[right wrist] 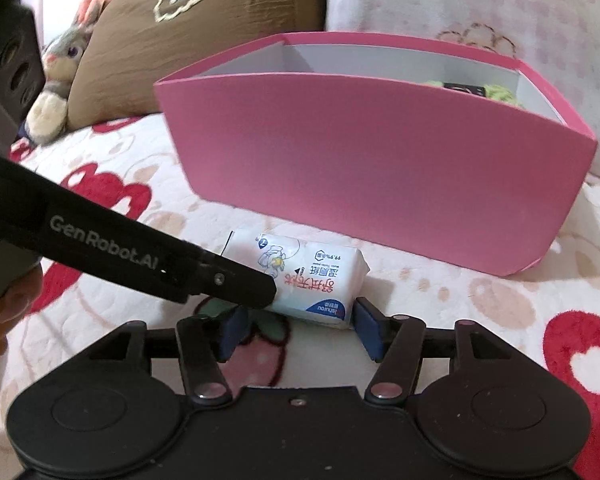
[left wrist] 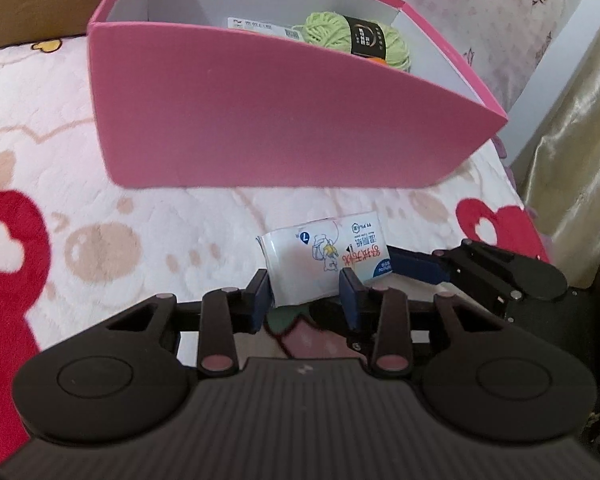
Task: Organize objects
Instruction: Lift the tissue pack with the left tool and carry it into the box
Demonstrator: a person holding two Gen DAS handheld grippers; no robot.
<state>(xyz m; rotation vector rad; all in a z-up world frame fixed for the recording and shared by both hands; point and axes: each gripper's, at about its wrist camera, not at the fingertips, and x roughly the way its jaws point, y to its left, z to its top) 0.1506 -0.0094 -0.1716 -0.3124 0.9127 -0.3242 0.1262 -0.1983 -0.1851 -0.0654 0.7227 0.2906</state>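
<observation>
Your left gripper (left wrist: pixel 306 294) pinches the wipes pack (left wrist: pixel 324 260) on the bed (left wrist: pixel 140 216), right gripper (right wrist: pixel 300 326) spread around it, pads apart from it.

Fleece blanket (left wrist: pixel 60 152), cream ground, printed with red hearts, tan bubbles and pink outlines; covers the whole bed surface. Brown cushion (right wrist: pixel 204 28) with a white cloud outline stitched in cream, propped at the back. Grey plush rabbit (right wrist: pixel 60 68), pink-lined ears, leaning against the cushion's left side. Pale pink cartoon-print fabric (left wrist: pixel 480 12) behind. Gold satin curtain (left wrist: pixel 580 132) hanging at far right edge.
</observation>
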